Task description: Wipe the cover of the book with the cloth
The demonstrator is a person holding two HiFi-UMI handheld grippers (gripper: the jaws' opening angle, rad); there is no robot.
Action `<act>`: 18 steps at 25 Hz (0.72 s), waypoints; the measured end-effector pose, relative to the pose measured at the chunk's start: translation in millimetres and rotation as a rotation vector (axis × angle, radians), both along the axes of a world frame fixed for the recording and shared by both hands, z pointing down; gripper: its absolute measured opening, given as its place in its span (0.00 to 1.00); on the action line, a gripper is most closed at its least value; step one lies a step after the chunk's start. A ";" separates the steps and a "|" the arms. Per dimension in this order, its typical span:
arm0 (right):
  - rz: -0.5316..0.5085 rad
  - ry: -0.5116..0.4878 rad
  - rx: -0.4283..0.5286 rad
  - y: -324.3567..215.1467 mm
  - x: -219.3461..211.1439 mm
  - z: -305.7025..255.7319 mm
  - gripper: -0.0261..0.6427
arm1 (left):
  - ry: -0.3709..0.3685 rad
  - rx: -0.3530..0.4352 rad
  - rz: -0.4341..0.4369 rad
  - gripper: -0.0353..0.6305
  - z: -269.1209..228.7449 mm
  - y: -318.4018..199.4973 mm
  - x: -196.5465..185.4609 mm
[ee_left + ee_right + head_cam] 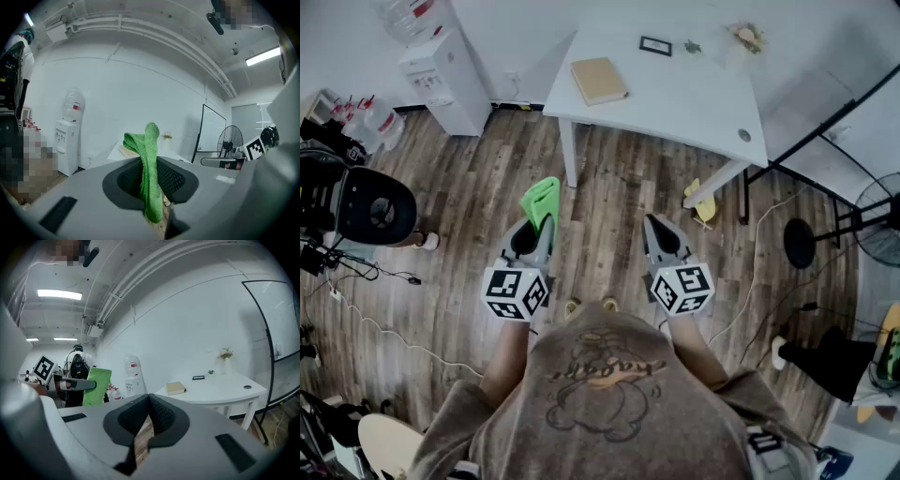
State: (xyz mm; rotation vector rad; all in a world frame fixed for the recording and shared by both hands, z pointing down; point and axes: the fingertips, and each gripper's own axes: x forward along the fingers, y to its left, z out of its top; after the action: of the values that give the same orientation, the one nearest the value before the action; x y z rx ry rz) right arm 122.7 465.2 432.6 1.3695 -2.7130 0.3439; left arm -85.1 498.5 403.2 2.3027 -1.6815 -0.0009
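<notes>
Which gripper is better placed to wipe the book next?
Left, probably. The left gripper is shut on the cloth; the right gripper is shut and empty. The book lies ahead on the table, untouched.

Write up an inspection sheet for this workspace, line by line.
Surface: white table, standing across the wood floor from the person.
Job's things: book lies closed on the table; green cloth sticks out of the left claw.
Clutter: small frame, plant and flower vase near the table's far edge.
Claws: left claw shut on the green cloth; right claw shut, empty.
Cables: loose cables on the floor at both sides.
Surroundings: water dispenser, office chair, standing fan.
</notes>
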 end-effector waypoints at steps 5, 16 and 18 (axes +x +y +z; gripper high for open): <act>-0.003 -0.013 0.001 10.2 -7.0 0.7 0.03 | -0.002 0.001 0.000 0.15 -0.5 8.1 -5.2; -0.001 -0.058 -0.023 28.0 -44.0 9.9 0.03 | -0.022 -0.005 0.041 0.15 3.4 12.0 -35.2; 0.009 -0.055 -0.024 28.6 -47.2 12.9 0.03 | -0.027 -0.002 0.055 0.15 6.0 9.8 -38.8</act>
State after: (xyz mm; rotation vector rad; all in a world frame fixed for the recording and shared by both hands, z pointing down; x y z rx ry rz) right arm 75.6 493.8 445.6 1.3864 -2.7380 0.4196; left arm -123.9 508.2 409.2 2.3570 -1.6299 0.0437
